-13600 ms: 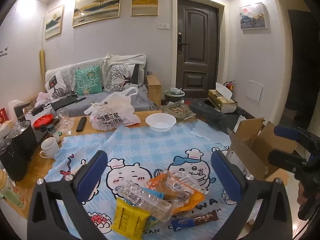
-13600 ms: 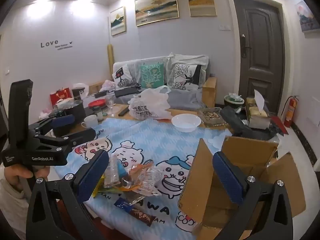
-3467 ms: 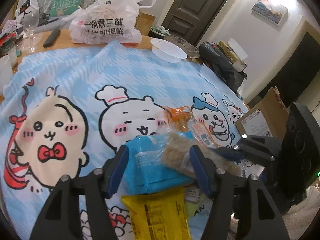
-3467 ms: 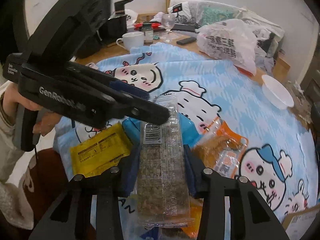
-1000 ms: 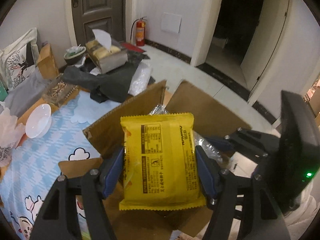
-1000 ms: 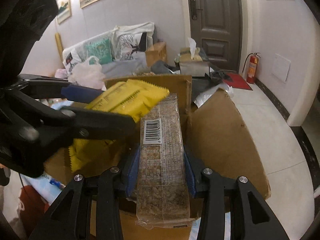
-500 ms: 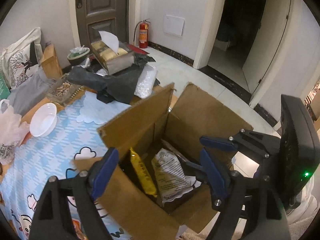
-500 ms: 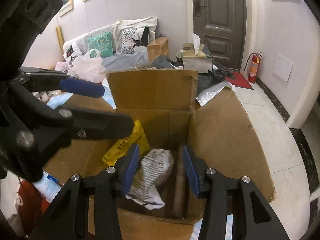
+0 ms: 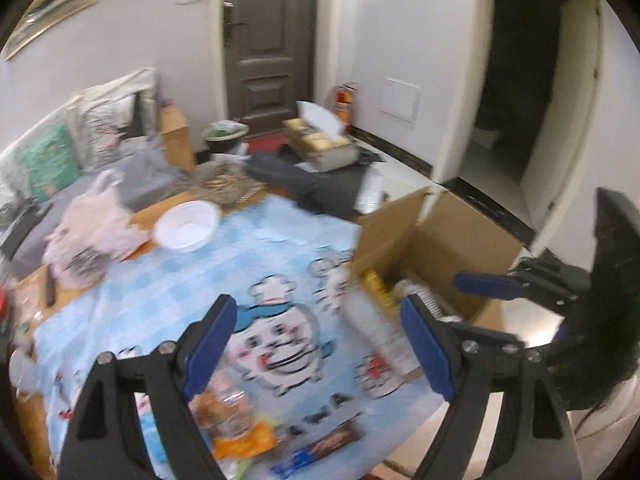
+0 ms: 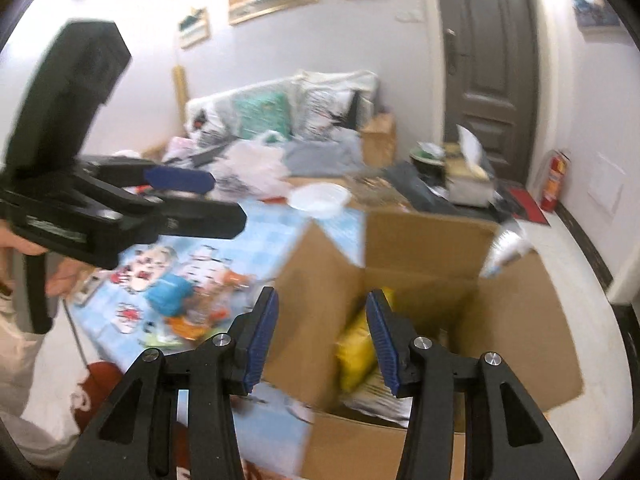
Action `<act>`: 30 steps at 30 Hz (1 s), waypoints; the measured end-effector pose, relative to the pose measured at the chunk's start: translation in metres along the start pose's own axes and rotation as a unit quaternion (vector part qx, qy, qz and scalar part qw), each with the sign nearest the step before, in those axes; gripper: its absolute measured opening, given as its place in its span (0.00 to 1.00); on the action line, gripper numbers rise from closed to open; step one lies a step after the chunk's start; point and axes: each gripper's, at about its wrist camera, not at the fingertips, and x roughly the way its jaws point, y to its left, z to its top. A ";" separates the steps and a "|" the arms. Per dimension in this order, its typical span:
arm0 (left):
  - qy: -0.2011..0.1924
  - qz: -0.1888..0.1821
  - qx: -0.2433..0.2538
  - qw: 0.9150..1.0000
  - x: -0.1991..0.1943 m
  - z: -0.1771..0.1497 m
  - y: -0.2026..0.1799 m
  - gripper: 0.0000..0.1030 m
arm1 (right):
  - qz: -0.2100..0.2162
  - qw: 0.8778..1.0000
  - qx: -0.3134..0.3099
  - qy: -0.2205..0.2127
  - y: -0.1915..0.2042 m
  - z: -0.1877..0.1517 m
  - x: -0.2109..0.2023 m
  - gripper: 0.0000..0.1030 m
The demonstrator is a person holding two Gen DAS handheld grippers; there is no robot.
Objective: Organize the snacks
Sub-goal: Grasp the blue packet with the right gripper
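An open cardboard box stands beside the table; a yellow snack pack and a silvery pack lie inside. It also shows in the left wrist view. My left gripper is open and empty above the blue cartoon tablecloth. An orange snack bag and a dark chocolate bar lie near the table's front edge. My right gripper is open and empty over the box's left wall. A blue pack lies on the cloth.
A white bowl and a white plastic bag sit at the table's far side. A sofa with cushions stands behind. A tissue box, dark bags and a fire extinguisher are on the floor by the door.
Both grippers have pulled back from the box and swung left toward the table. The yellow and silvery packs stay in the box. The view is blurred by motion.
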 end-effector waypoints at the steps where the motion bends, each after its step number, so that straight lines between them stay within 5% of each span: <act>1: -0.002 0.009 -0.007 1.000 -0.005 -0.007 0.010 0.79 | 0.008 1.000 -0.006 -0.003 0.008 0.002 0.001 0.40; 12: 0.015 0.060 -0.109 0.992 -0.022 -0.117 0.112 0.79 | 0.092 0.992 -0.064 0.050 0.106 0.001 0.052 0.40; 18: 0.045 0.051 -0.151 0.986 -0.001 -0.165 0.133 0.79 | 0.103 0.988 -0.067 0.097 0.127 -0.019 0.097 0.40; 30: 0.070 0.041 -0.184 0.980 0.031 -0.186 0.156 0.79 | 0.119 0.979 -0.048 0.158 0.126 -0.051 0.160 0.41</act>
